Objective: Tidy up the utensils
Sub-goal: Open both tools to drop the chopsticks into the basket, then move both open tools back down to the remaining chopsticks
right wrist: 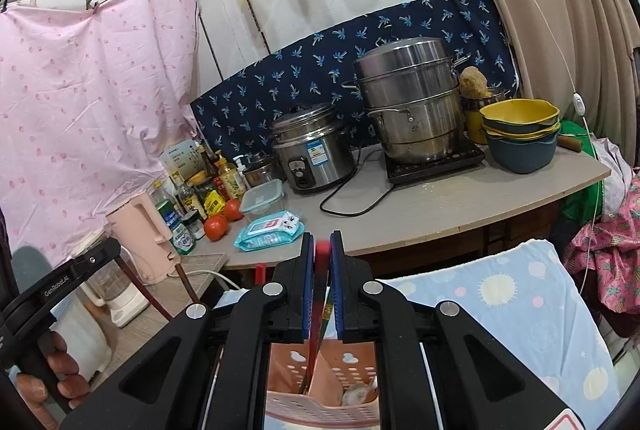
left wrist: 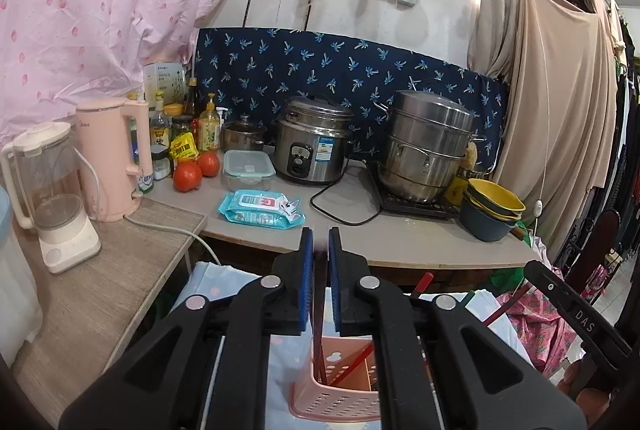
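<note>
Below the cluttered grey worktop (right wrist: pixel 460 206), my pink perforated plastic utensil basket (left wrist: pixel 332 386) sits on a pastel blanket. Both hand-held grippers hang over it, I reckon for dropping in: right hand-held gripper (right wrist: pixel 321 250) pinches a red chopstick (right wrist: pixel 321 250); left hand-held gripper (left wrist: pixel 320 242) nearly together on a dark-red chopstick (left wrist: pixel 319 314).

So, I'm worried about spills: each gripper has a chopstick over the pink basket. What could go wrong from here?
The pink basket sits on soft cloth, so a push from the dark chopstick in the left gripper could tip it. The right gripper brings its red chopstick over the same basket, so the fingers may collide. Both sticks are pinched only near their upper ends, so either might swing and miss its compartment.
</note>
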Motion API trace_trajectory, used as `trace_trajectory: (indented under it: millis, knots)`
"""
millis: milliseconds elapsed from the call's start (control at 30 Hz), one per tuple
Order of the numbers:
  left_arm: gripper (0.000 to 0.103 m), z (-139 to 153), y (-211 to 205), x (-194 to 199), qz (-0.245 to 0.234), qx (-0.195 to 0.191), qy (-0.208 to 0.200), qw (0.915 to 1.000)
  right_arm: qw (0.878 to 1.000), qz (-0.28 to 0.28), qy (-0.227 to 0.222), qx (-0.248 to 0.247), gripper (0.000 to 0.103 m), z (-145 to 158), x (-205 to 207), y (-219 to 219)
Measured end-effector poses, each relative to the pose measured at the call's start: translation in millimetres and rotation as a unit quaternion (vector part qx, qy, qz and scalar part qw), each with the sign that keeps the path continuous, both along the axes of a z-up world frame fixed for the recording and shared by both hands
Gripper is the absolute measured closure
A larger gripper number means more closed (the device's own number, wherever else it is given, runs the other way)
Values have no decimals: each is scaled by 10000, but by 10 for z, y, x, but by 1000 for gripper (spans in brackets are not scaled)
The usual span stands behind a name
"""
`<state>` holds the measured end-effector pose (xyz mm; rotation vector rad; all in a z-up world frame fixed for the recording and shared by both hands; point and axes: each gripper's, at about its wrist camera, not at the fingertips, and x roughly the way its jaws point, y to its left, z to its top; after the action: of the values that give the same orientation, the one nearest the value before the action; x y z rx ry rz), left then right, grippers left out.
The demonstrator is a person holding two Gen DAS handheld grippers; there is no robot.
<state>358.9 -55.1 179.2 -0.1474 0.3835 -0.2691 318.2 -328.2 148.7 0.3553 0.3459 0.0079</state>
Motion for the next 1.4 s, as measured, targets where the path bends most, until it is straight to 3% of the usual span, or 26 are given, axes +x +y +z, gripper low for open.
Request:
trace_trajectory:
  millis: [33, 100, 133, 567, 900, 1100, 1400]
  knots:
    - [91, -1, 2, -7, 8, -5, 0, 10000, 10000, -26, -5, 4, 83, -3, -13, -5]
    - [76, -1, 9, -38, 61, 8, -27, 10000, 10000, -58, -48, 20, 69, -3, -52, -25]
    - [75, 2, 11, -61, 92, 22, -56, 9999, 9999, -83, -75, 3, 66, 2, -78, -28]
    - [72, 16, 66, -417, 116, 205, -70, 9997, 9996, -15, -11, -268, 66, 16, -405, 66]
    - [72, -180, 210, -861, 19, 268, 145, 9995, 9990, 185, 295, -268, 66, -200, -838, 198]
    - [72, -502, 289, -1195, -76, 336, 470, 9983, 9973, 360, 596, -254, 66, -477, -1227, 318]
    - [72, -1242, 399, -1826, -95, 642, 1097, 9918, 9901, 498, 1309, -111, 66, -1130, -1932, 464]
